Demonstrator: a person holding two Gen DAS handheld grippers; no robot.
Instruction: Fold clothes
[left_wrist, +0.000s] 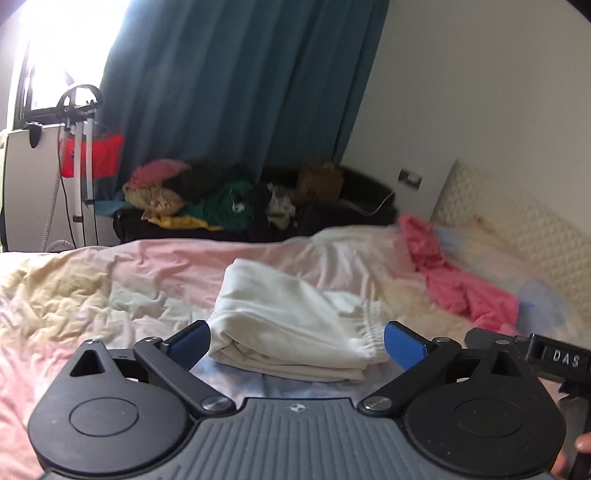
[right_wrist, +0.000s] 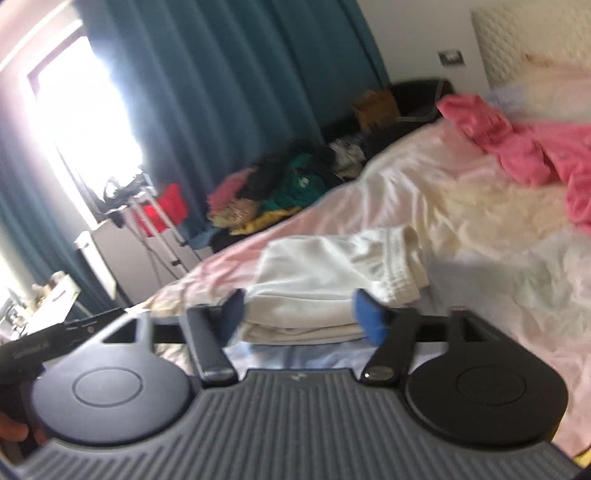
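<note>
A folded white garment with an elastic waistband lies on the bed's pastel sheet. My left gripper is open, its blue pads on either side of the near edge, holding nothing. The garment also shows in the right wrist view, which is blurred. My right gripper is open in front of it, empty. A crumpled pink garment lies on the bed to the right; it also shows in the right wrist view. The other gripper's body shows at the right edge.
A heap of mixed clothes sits on a dark piece of furniture beyond the bed. A teal curtain hangs behind it. A garment steamer stand with a red item stands by the window. A quilted headboard is at the right.
</note>
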